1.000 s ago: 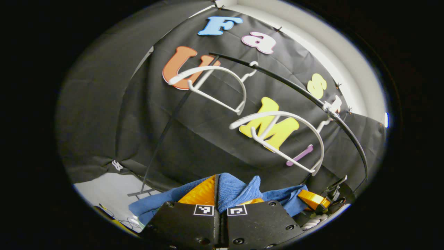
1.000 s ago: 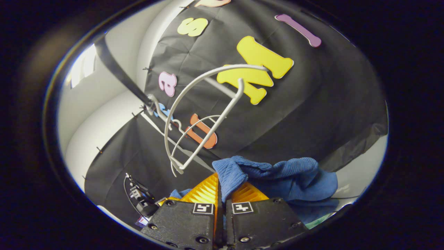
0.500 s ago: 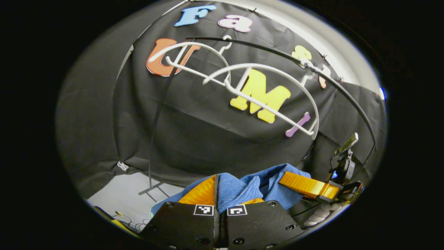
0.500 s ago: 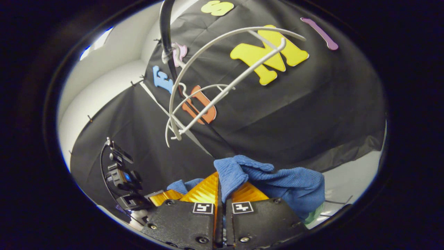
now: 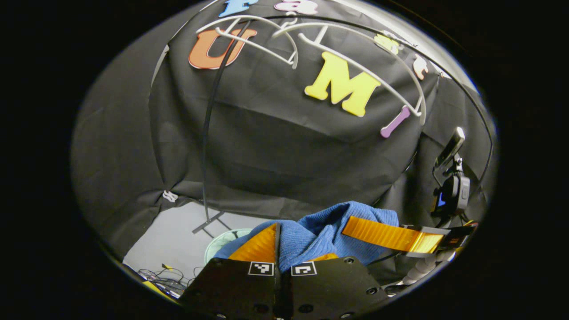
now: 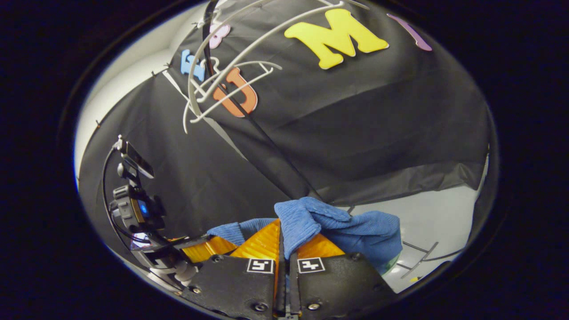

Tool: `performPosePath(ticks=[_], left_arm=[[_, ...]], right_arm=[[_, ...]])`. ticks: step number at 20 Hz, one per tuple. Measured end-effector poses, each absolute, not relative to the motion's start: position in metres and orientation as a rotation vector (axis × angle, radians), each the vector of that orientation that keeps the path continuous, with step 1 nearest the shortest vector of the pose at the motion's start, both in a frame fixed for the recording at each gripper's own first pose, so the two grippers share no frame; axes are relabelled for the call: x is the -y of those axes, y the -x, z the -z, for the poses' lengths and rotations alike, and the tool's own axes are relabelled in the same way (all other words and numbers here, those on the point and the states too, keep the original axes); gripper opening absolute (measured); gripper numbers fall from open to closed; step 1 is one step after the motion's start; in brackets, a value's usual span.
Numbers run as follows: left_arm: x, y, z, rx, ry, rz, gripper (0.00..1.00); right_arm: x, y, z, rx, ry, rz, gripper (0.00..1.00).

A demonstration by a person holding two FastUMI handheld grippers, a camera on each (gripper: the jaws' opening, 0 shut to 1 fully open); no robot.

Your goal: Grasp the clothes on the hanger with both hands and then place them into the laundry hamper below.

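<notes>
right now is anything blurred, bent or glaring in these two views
Left gripper view: fisheye bows the white hangers and black rail into arcs; blue garment sharp. Right gripper view: same bowing of the hangers, bright white wall at the upper left, garment knit crisp, no motion blur.

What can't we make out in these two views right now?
- Laundry hamper, left gripper view: just a sliver of pale green rim shows; the blue garment covers the rest.
- Hamper, right gripper view: hidden behind the garment.
- Garment: type and full shape unreadable, bunched in the left tool and right tool.
- Hangers: tops cut off at the view's upper edge.
</notes>
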State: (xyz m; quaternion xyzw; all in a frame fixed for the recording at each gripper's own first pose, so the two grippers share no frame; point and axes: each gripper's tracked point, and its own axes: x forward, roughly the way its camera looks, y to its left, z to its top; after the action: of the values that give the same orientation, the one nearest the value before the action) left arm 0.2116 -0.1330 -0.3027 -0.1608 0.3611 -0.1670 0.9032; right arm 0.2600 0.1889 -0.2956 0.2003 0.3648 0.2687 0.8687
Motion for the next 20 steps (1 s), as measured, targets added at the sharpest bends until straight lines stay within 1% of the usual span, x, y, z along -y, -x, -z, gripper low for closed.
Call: performPosePath(ticks=[2,3,4,5,7,8,9,10,12,13,14,15,20], left_arm=[[0.125,-0.206,0.33,-0.793,0.3,0.331,0.05],[0.122,-0.203,0.34,-0.818,0.285,0.32,0.0],[0.121,-0.199,0.35,-0.844,0.273,0.315,0.0],[0.12,-0.196,0.359,-0.872,0.263,0.312,0.05],[0.119,-0.19,0.375,-0.915,0.242,0.3,0.05],[0.117,-0.187,0.382,-0.937,0.234,0.295,0.0],[0.115,-0.184,0.388,-0.958,0.225,0.288,0.04],[0.116,-0.182,0.396,-0.98,0.219,0.28,0.05],[0.117,-0.177,0.408,-1.025,0.214,0.264,0.05],[0.117,-0.173,0.412,-1.047,0.211,0.258,0.0],[0.116,-0.171,0.416,-1.066,0.204,0.255,0.0],[0.115,-0.169,0.419,-1.079,0.195,0.25,0.05],[0.11,-0.157,0.429,-1.115,0.158,0.241,0.05]], right_arm=[[-0.188,-0.253,0.303,-0.815,-0.392,-0.54,0.07],[-0.185,-0.252,0.307,-0.837,-0.379,-0.528,0.07],[-0.18,-0.25,0.318,-0.857,-0.365,-0.515,0.07],[-0.178,-0.249,0.329,-0.88,-0.356,-0.507,0.07],[-0.173,-0.244,0.344,-0.922,-0.335,-0.48,0.07],[-0.17,-0.244,0.355,-0.941,-0.315,-0.463,0.07],[-0.167,-0.244,0.364,-0.962,-0.293,-0.448,0.07],[-0.165,-0.243,0.373,-0.98,-0.275,-0.433,0.07],[-0.163,-0.242,0.385,-1.017,-0.253,-0.408,0.07],[-0.162,-0.241,0.391,-1.035,-0.245,-0.396,0.06],[-0.161,-0.238,0.395,-1.05,-0.239,-0.39,0.07],[-0.16,-0.236,0.399,-1.063,-0.231,-0.389,0.07],[-0.157,-0.229,0.404,-1.114,-0.217,-0.351,0.07]])
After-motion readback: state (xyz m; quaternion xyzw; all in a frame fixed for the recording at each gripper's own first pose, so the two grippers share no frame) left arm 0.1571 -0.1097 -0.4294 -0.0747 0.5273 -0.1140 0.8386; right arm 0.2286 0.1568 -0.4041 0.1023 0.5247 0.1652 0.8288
